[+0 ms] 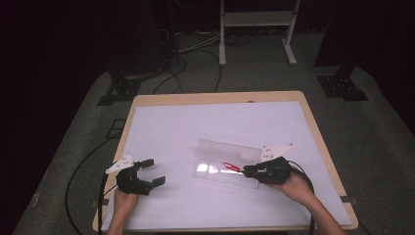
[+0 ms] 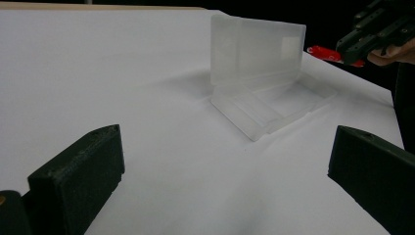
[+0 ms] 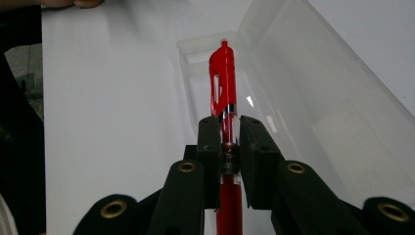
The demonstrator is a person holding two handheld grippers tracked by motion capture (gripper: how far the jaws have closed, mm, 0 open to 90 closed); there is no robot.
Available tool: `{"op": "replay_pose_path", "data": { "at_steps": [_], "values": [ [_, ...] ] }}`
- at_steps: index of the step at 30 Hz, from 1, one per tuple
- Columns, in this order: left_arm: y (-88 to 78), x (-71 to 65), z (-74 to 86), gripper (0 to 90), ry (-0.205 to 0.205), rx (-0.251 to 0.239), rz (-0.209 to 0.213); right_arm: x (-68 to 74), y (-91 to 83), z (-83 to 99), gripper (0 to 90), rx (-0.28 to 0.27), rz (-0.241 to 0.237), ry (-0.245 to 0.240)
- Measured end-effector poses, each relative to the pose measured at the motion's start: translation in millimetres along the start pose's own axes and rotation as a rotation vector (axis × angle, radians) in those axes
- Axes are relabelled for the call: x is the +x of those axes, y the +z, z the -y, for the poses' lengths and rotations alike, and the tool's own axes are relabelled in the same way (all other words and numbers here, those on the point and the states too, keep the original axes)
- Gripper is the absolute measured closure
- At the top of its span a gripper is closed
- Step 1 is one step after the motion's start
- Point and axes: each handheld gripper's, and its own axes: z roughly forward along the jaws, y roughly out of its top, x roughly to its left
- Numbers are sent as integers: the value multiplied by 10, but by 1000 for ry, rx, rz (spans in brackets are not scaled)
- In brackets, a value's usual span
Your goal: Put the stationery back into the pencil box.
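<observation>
A red pen (image 3: pixel 223 93) is clamped between the jaws of my right gripper (image 3: pixel 228 132), its capped end pointing out over the open clear plastic case (image 3: pixel 313 98). From the high view the right gripper (image 1: pixel 250 171) holds the pen (image 1: pixel 231 167) just above the case's tray (image 1: pixel 215 172), whose lid (image 1: pixel 226 148) stands upright behind it. My left gripper (image 1: pixel 152 172) rests open on the table's left side, nothing between its fingers. In the left gripper view the case (image 2: pixel 264 73) stands ahead, with the pen (image 2: pixel 325 53) and the right gripper (image 2: pixel 353 49) at upper right.
A white sheet (image 1: pixel 195 127) covers the wooden table (image 1: pixel 313 127). Black cables (image 1: pixel 88 166) trail from both grippers off the table's front corners. A white frame (image 1: pixel 254 29) and dark stands sit on the floor beyond the far edge.
</observation>
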Motion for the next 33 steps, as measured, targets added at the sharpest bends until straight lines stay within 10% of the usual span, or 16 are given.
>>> {"op": "replay_pose_path", "data": {
  "at_steps": [33],
  "values": [
    [-1, -1, 0, 0, 0, 0, 0, -133, 461, -32, 789, 64, -43, 6]
  ]
}}
